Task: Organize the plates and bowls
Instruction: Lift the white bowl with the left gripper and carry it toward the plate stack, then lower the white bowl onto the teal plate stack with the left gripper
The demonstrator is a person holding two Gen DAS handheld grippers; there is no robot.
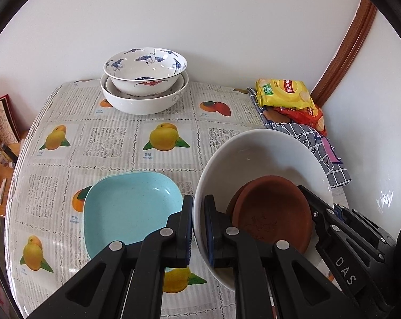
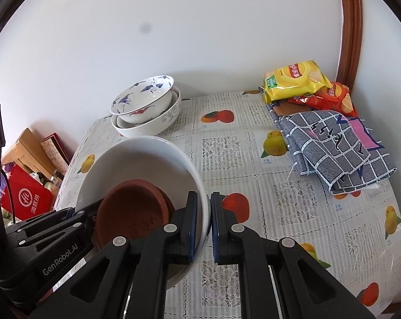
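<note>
- Your left tongs [image 1: 198, 223] and right tongs [image 2: 209, 223] each clamp the plain white bowl's [image 1: 264, 154] rim.
- Between them, brown saucers [image 1: 273, 210] lie stacked inside.

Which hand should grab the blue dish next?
Probably the left. Both the left gripper and right gripper pinch the white bowl holding brown saucers, but the light blue square dish lies right beside the left one, outside the right view.

Left hand-held gripper [image 1: 198, 228] and right hand-held gripper [image 2: 209, 226] face each other, jaws nearly closed.
</note>
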